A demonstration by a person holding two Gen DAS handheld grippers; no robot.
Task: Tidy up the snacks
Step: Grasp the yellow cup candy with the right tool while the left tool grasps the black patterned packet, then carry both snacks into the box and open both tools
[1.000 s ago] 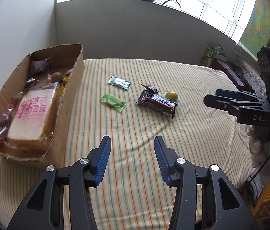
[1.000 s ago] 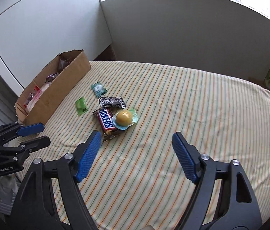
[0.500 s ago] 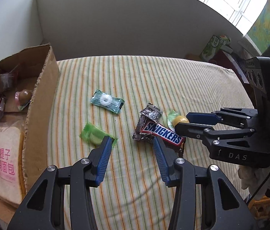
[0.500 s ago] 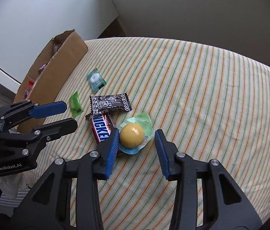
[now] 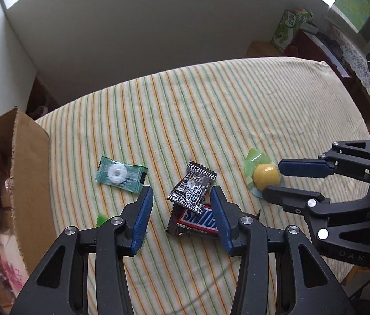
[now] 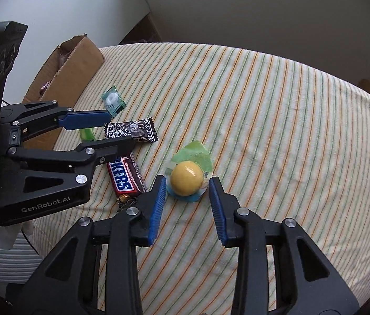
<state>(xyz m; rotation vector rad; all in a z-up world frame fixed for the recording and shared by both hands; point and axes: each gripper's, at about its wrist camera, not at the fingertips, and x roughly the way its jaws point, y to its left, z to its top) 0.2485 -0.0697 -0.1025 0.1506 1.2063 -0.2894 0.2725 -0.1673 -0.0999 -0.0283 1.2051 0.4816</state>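
The right gripper (image 6: 187, 183) stood with its blue-padded jaws parted just wider than the round yellow sweet in its clear green-edged wrapper (image 6: 187, 178), one pad on either side and neither yet touching it. The left gripper (image 5: 182, 194) was likewise parted, bracketing the black-and-white patterned candy packet (image 5: 191, 187) that overlapped the brown Snickers bar (image 5: 198, 223).

To close well, each gripper needed to settle low onto the striped cloth-covered table (image 6: 276, 105), so the pads met the body of the sweet, not just loose film; the ball looked apt to roll or squirt out if pinched above its middle. The left had to take the packet alone, without catching the bar beneath.

Loose on the cloth I counted five snacks: one yellow ball, one patterned packet, one Snickers, one teal ring-mint sachet (image 5: 120, 174) and one small green candy (image 6: 87, 134), mostly hidden. One open cardboard box (image 5: 27, 173) waited at the left; its contents were too cropped to count.
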